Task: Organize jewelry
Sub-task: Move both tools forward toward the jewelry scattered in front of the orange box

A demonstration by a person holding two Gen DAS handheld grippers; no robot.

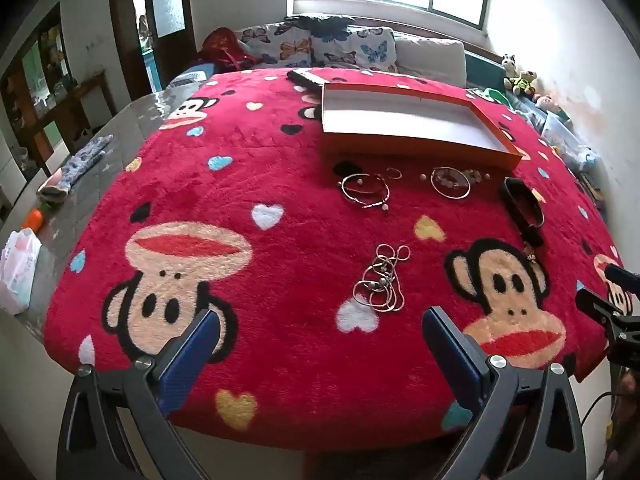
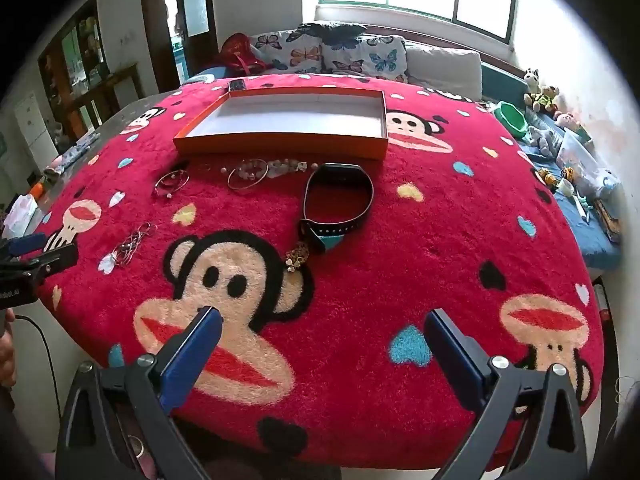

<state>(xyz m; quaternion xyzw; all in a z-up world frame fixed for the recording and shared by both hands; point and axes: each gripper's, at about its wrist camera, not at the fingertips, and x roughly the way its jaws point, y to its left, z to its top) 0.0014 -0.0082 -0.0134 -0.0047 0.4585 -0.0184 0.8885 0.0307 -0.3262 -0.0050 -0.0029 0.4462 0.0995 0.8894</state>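
No piece has yet been picked up; the task is judged to be at its start, with the box lying bare inside. The left gripper is held wide open and empty above the near edge of the blanket, and the right gripper is likewise spread wide with nothing between its fingers.

The jewelry is laid out on the blanket between the grippers and the box. A tangled chain lies nearest the left gripper, just ahead of it. Two bangles and a ring of beads are set close before the box's near wall, with loose beads beside them. A black strap is seen ahead of the right gripper, and a small gold charm lies just by its clasp end.

The chain is judged the likely first pick for the left gripper, the strap for the right. A low approach will be called for, since the pile may hide thin wire, and the tangled loops may catch as the chain is lifted over the box's wall
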